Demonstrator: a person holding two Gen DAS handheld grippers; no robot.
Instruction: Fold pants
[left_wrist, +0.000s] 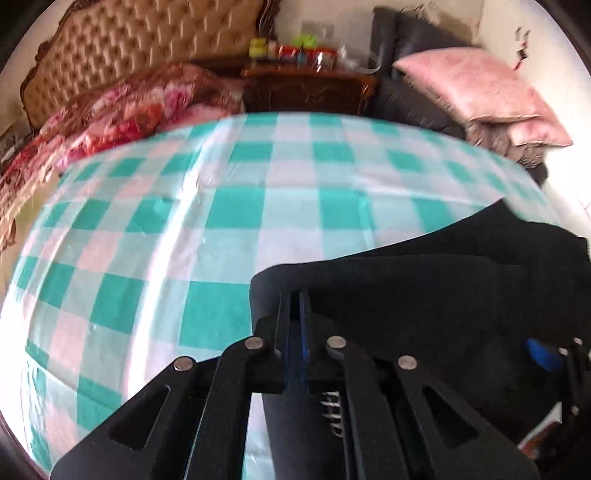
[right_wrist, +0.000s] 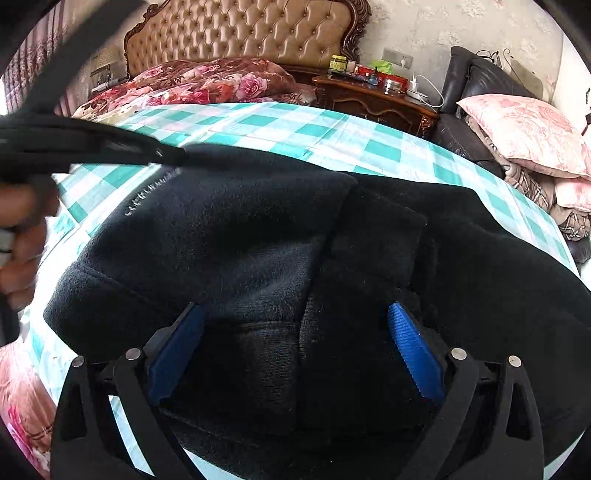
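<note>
Black fleece pants (right_wrist: 258, 236) lie folded over on the green-and-white checked bed sheet (right_wrist: 332, 129). In the left wrist view the pants (left_wrist: 424, 280) fill the lower right. My left gripper (left_wrist: 294, 306) is shut on an edge of the pants and holds it above the sheet (left_wrist: 184, 221). My right gripper (right_wrist: 295, 332) is open, its blue pads (right_wrist: 413, 343) spread on either side of a thick fold of the pants. The left gripper also shows in the right wrist view (right_wrist: 92, 147) at the upper left, held by a hand.
A tufted headboard (right_wrist: 243, 29) and a floral quilt (right_wrist: 207, 81) are at the far end of the bed. A dark wooden nightstand (right_wrist: 373, 99) with small items stands beyond. A black chair with pink pillows (right_wrist: 517, 129) is at the right.
</note>
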